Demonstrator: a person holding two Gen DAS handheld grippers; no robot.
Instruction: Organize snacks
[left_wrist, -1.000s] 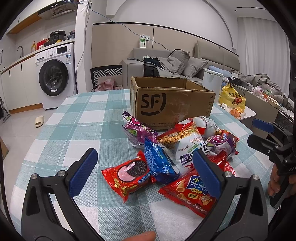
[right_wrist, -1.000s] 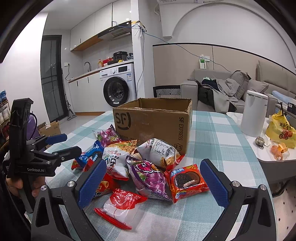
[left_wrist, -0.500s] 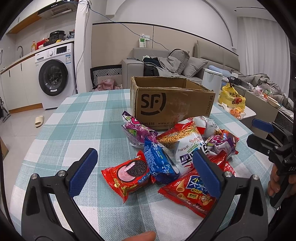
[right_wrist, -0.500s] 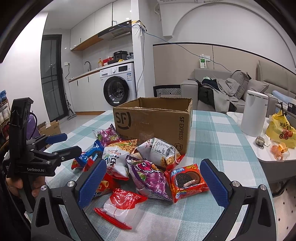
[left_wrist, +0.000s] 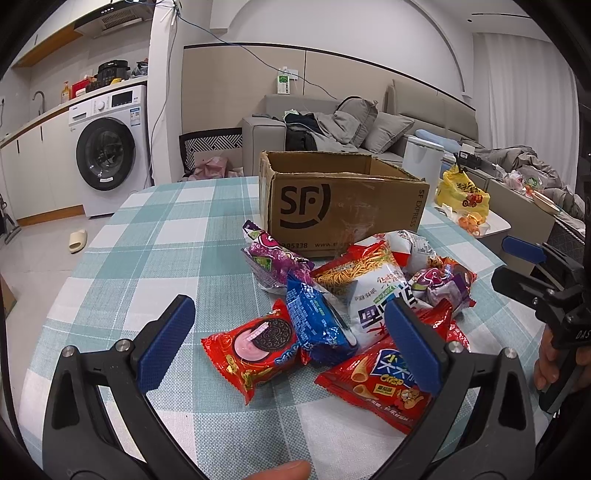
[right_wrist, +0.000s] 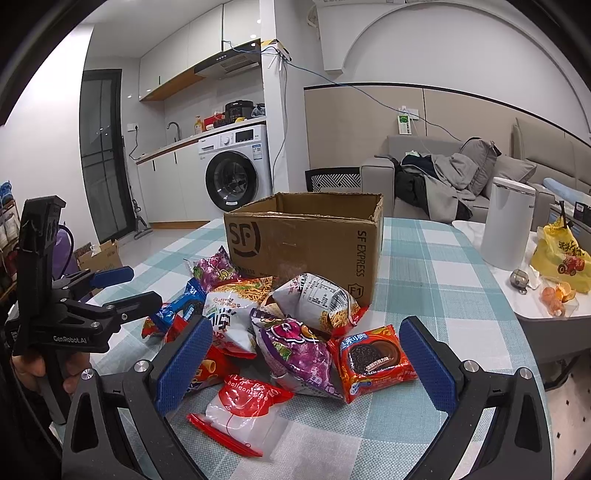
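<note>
A pile of snack bags lies on the checked tablecloth (left_wrist: 155, 236) in front of an open cardboard box (left_wrist: 332, 199), which also shows in the right wrist view (right_wrist: 306, 243). Nearest my left gripper (left_wrist: 291, 343) are a red Oreo pack (left_wrist: 255, 347), a blue pack (left_wrist: 314, 321) and a red crisp bag (left_wrist: 376, 384). My left gripper is open and empty above them. My right gripper (right_wrist: 306, 354) is open and empty over a purple bag (right_wrist: 299, 354), a red Oreo pack (right_wrist: 373, 358) and a clear red-printed bag (right_wrist: 243, 410).
A white canister (right_wrist: 508, 221), a yellow bag (right_wrist: 561, 258) and oranges (right_wrist: 557, 295) sit on a side table to the right. A washing machine (left_wrist: 107, 151) and a sofa (left_wrist: 332, 125) stand beyond the table. Each gripper shows in the other's view (left_wrist: 543, 288) (right_wrist: 74, 310).
</note>
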